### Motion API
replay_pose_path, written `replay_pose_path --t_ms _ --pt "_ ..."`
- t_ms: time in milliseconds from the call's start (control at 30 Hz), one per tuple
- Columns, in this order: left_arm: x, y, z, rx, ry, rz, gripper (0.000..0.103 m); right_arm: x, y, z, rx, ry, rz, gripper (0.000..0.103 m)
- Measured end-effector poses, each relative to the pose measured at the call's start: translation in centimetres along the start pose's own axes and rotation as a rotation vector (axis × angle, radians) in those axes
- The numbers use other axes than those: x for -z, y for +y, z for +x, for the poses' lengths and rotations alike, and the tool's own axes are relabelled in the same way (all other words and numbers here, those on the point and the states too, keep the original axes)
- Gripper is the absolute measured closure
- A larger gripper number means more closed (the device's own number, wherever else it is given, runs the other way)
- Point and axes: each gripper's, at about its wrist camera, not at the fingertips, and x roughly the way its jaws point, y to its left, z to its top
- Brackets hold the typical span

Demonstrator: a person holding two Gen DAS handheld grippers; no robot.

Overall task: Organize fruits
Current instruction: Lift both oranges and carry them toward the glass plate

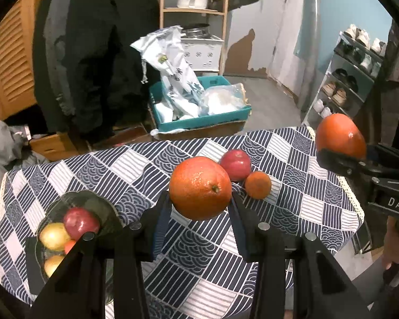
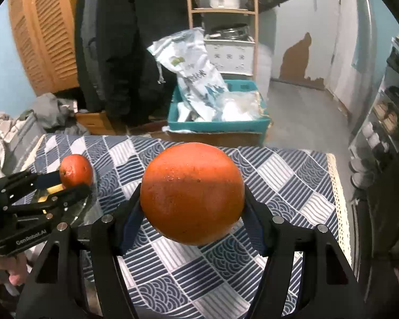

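Observation:
My left gripper [image 1: 200, 200] is shut on an orange [image 1: 200, 187] and holds it in the air over the checked tablecloth [image 1: 306, 186]. Below and to its left stands a glass bowl [image 1: 66, 199] with a red apple [image 1: 79, 222] and yellow fruits [image 1: 54, 236] in it. A second red apple [image 1: 235, 164] and a small mandarin [image 1: 258, 184] lie on the cloth behind the held orange. My right gripper [image 2: 192, 198] is shut on a larger orange [image 2: 192, 194], also lifted clear of the table. In the right wrist view the left gripper [image 2: 74, 183] with its orange [image 2: 75, 171] hangs above the bowl [image 2: 79, 210].
Behind the table a teal crate [image 1: 199, 122] holds white bags. A shoe rack [image 1: 345, 87] stands at the right, a wooden shelf [image 1: 194, 10] with pots at the back. Dark coats [image 1: 93, 53] hang left of it. The table's lace edge [image 2: 337, 199] runs along the right.

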Motion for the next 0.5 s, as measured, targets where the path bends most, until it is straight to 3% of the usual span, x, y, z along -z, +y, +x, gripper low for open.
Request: replay_pose_path --t_ms 500 --pt "1.4 3.5 -3.0 -0.047 -0.043 -0.065 0.059 -0.5 5.2 0.0 -0.098 -0.014 -0.069 0.036"
